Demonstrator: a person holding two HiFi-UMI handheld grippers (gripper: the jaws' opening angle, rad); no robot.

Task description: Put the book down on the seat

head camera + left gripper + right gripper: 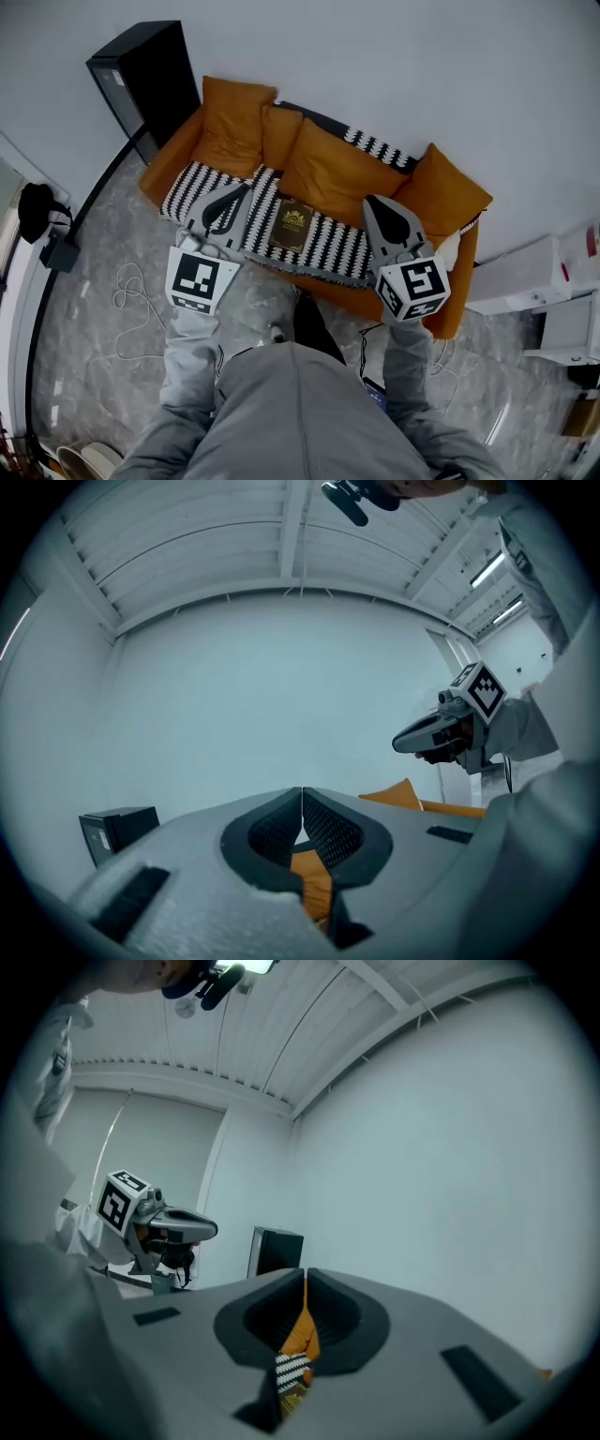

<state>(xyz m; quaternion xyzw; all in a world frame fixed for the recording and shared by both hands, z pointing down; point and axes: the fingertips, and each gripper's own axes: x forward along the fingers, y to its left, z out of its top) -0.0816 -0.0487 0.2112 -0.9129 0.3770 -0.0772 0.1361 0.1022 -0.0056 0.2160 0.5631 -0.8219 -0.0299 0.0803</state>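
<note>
A dark book (292,225) with gold print lies flat on the black-and-white striped blanket (328,246) covering the seat of an orange sofa. No gripper touches it. My left gripper (232,192) hangs to the left of the book, shut and holding nothing. In its own view the left gripper (302,799) shows its jaws meeting at the tip. On the book's right, my right gripper (377,204) is also shut and empty, and the right gripper view shows the right gripper (305,1279) closed, pointing at the wall. Each gripper view shows the other gripper off to the side.
Several orange cushions (333,173) lean along the sofa back. A black cabinet (145,80) stands left of the sofa. White boxes (534,277) sit at the right. White cables (131,300) lie on the grey floor, and a black bag (37,211) sits at the far left.
</note>
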